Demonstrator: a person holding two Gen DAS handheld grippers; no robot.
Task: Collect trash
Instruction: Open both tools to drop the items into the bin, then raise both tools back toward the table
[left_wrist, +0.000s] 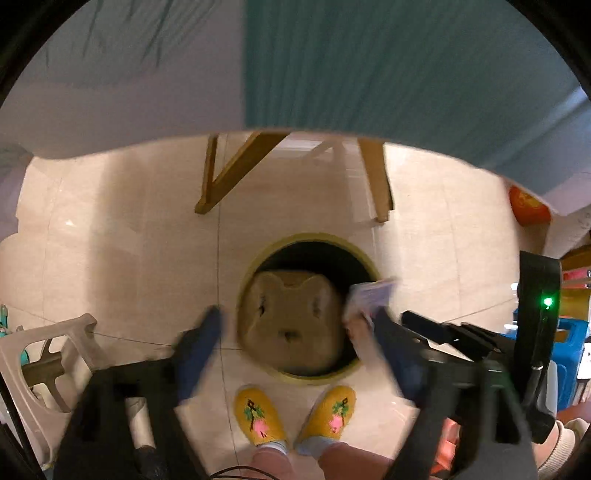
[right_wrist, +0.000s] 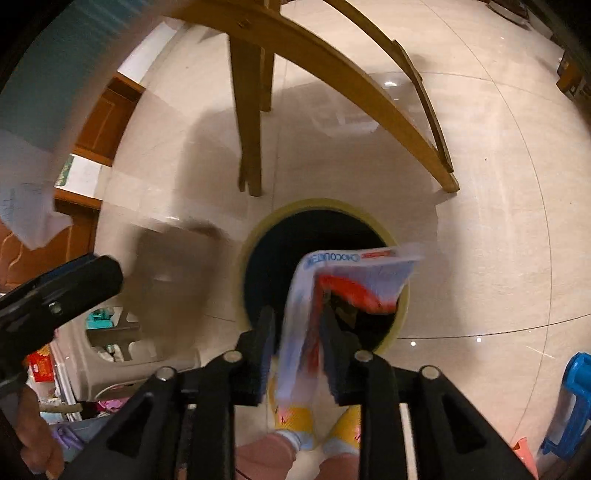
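A round bin with a yellow-green rim stands on the tiled floor under both grippers. My left gripper is wide open; its blue fingers touch nothing. Below them a blurred tan carton-like piece hangs free in the air, level with the bin mouth. In the right wrist view this tan piece shows as a smear left of the bin. My right gripper points down over the bin, jaws partly apart. A white, blue and red chocolate wrapper hangs loosely between them, blurred.
Wooden table legs stand just behind the bin, under a teal cloth. A white plastic stool is at the left, blue plastic items at the right. The person's yellow slippers stand right before the bin.
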